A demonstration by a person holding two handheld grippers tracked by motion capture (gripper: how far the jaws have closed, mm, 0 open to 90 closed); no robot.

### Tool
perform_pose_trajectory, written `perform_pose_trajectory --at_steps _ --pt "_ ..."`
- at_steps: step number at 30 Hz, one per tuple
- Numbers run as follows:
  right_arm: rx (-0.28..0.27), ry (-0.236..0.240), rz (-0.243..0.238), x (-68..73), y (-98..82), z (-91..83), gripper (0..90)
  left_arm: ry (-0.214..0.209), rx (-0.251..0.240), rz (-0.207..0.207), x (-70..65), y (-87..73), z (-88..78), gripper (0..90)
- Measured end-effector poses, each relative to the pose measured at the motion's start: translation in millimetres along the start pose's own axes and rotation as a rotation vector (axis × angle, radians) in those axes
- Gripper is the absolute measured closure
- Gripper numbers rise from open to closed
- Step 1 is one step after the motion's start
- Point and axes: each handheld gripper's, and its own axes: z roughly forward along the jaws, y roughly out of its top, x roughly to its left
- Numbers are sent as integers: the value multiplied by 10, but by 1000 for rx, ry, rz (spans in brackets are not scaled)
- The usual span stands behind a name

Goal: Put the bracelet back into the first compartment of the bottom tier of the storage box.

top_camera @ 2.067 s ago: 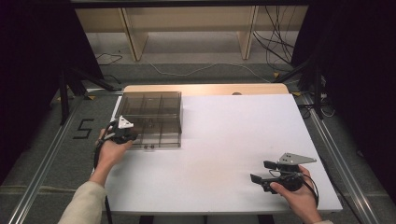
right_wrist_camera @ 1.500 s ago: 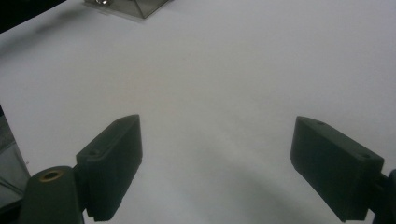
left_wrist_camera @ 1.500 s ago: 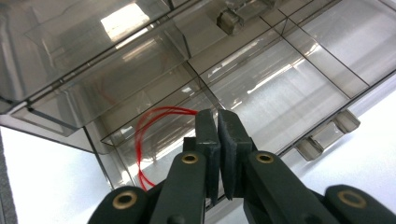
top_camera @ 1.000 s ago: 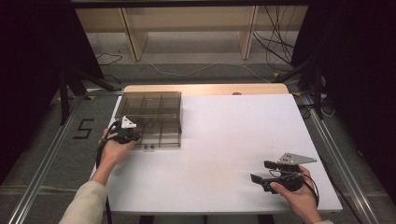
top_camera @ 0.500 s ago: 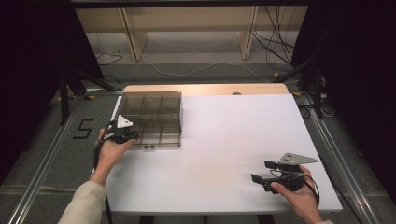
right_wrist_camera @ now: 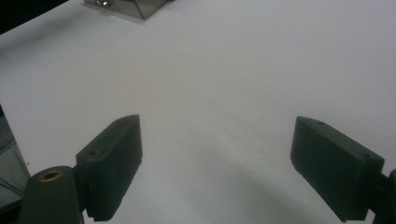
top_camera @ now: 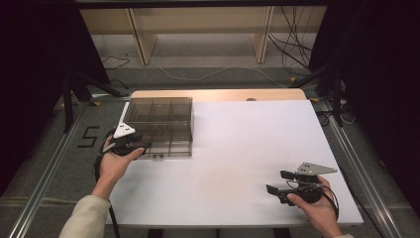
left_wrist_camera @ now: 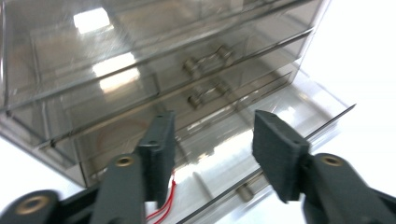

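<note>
A smoky see-through drawer box point(top_camera: 158, 121) stands at the table's left rear. Its lowest drawer point(left_wrist_camera: 266, 126) is pulled out a little, with a small handle point(left_wrist_camera: 243, 191) on its front. My left gripper point(top_camera: 142, 147) hovers at the box's front left corner. In the left gripper view, my left gripper point(left_wrist_camera: 212, 140) has just been opening, and its jaws stand apart above the drawer with nothing pressed between them. Near the table's front right corner, my right gripper point(top_camera: 278, 182) stands open and empty over bare table, as the right gripper view also shows for the right gripper point(right_wrist_camera: 217, 154).
The white table point(top_camera: 247, 144) stretches bare between the two hands. A wooden strip point(top_camera: 218, 94) runs along its far edge. Cables and shelf legs lie on the floor beyond. A corner of the drawer box point(right_wrist_camera: 126, 5) shows at the top of the right gripper view.
The left hand has lifted slightly and drawn a little away from the box front. The right hand has kept still.
</note>
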Motion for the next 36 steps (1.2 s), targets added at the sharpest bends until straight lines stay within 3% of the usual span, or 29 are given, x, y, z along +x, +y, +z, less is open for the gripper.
perform_pose_trajectory --at_steps 9,14,20,29,36 --pt "0 0 -2 5 1 -5 175 -68 -29 68 -351 53 -11 321" --pt "0 1 -2 8 1 -3 173 -128 -54 94 -583 43 -24 283" --pt "-2 2 1 12 0 1 173 -180 -50 140 -798 7 -60 272" --pt "-2 4 0 17 -2 5 173 -224 -39 184 -1016 -214 -129 265" --pt "2 8 -10 22 -2 8 173 -264 -2 198 -1078 -405 -178 252"
